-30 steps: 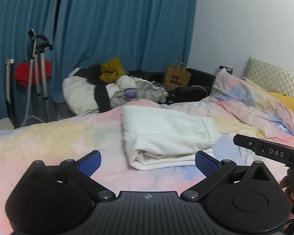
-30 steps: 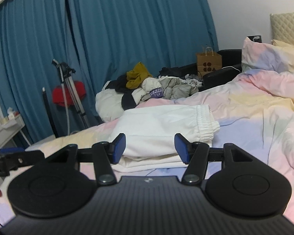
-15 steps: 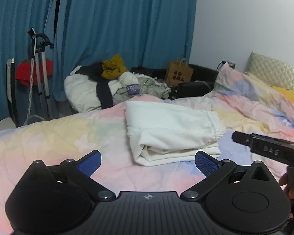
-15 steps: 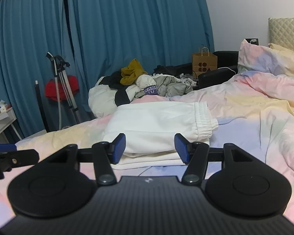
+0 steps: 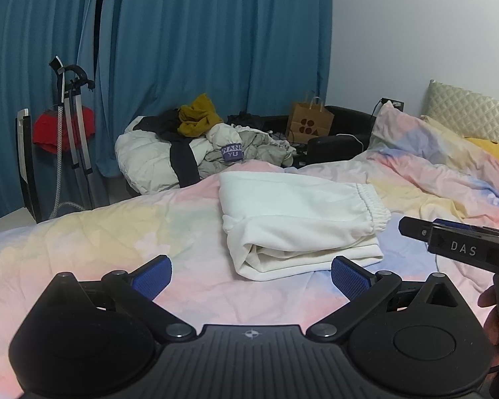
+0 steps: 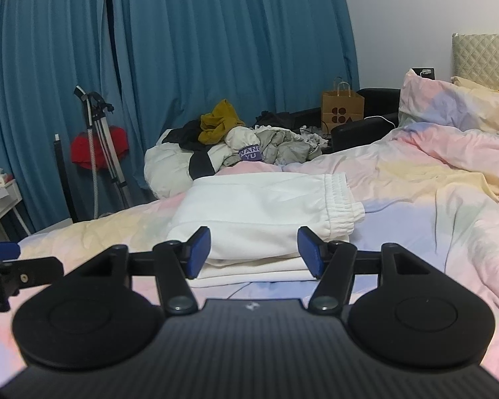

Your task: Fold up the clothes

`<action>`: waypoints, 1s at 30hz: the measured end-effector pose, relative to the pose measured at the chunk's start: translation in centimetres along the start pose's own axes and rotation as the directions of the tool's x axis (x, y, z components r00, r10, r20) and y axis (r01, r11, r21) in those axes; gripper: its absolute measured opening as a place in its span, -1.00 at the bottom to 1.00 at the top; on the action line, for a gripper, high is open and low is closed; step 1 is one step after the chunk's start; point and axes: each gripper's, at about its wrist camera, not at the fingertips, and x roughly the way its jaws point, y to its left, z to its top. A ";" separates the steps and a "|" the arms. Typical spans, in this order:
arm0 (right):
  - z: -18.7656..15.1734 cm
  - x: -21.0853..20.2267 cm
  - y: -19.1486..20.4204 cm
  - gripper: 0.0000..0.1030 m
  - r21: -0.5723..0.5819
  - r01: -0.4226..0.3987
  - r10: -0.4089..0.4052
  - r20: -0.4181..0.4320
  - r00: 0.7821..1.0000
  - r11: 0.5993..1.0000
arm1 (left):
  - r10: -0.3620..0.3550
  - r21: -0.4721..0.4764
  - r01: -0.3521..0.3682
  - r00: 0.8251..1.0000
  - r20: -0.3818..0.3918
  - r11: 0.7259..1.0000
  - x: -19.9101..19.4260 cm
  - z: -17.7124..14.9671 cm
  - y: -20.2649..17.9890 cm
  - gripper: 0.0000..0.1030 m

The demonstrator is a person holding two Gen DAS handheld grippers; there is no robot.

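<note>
**Folded white trousers lie ahead of both claws**

Left of the left gripper (image 5: 251, 274), spread wide and empty, a garment steamer (image 5: 71, 126) stands at the blue curtain (image 5: 199, 40). Ahead, the folded white trousers (image 5: 299, 222) rest on the pastel duvet (image 5: 116, 232), a clothes pile (image 5: 196, 146) behind. The right gripper (image 6: 254, 249), its jaws opening, holds nothing; the trousers lie just beyond its tips. A paper bag (image 6: 342, 109) stands far right.

Black hand-held gripper (image 5: 251, 274) — blue pads (image 5: 347, 277)
</note>
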 end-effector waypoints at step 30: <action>-0.4 1.1 -0.2 0.59 -0.019 0.076 -0.076 -0.033 0.997 0.997 | 0.042 -0.018 -0.042 0.999 -0.001 0.999 0.0 -0.5 -0.1 1.00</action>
